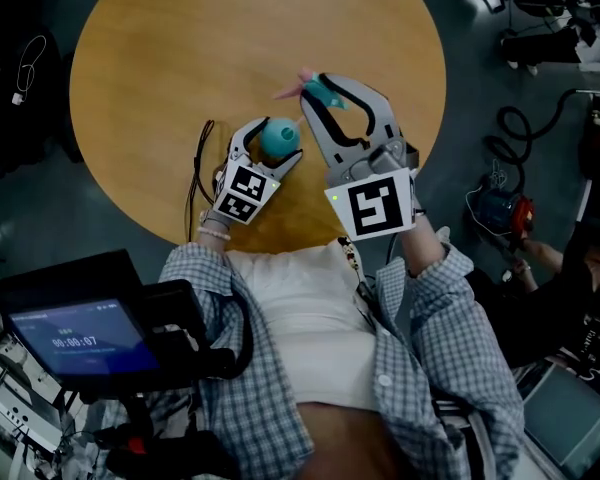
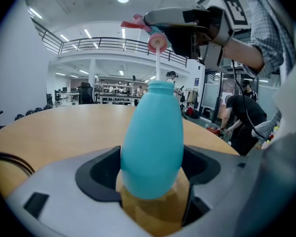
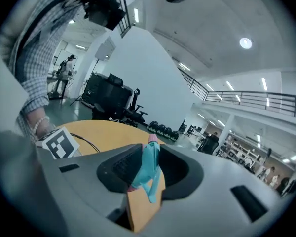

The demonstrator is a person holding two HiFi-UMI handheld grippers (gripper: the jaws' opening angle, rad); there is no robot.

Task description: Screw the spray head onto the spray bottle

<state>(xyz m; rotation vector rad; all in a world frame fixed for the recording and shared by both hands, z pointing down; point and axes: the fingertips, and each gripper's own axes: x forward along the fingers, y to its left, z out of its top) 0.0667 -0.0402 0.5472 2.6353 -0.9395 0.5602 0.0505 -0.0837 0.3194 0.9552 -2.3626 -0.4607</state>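
A teal spray bottle (image 2: pixel 152 142) stands upright on the round wooden table (image 1: pixel 180 58), and my left gripper (image 2: pixel 153 174) is shut on its body. From the head view the bottle (image 1: pixel 279 137) shows between the left gripper's (image 1: pixel 276 151) jaws. My right gripper (image 1: pixel 323 98) is shut on the teal and pink spray head (image 1: pixel 314 90), holding it above and just right of the bottle. In the left gripper view the spray head (image 2: pixel 153 33) hangs over the bottle's open neck, with its white tube (image 2: pixel 159 63) reaching down into the neck. The right gripper (image 3: pixel 149 174) view shows the spray head (image 3: pixel 149 169) clamped between its jaws.
A black cable (image 1: pixel 198 163) lies on the table left of the left gripper. A screen on a stand (image 1: pixel 75 338) sits at lower left. Cables and equipment (image 1: pixel 500 203) lie on the floor to the right. People (image 2: pixel 244 117) stand beyond the table.
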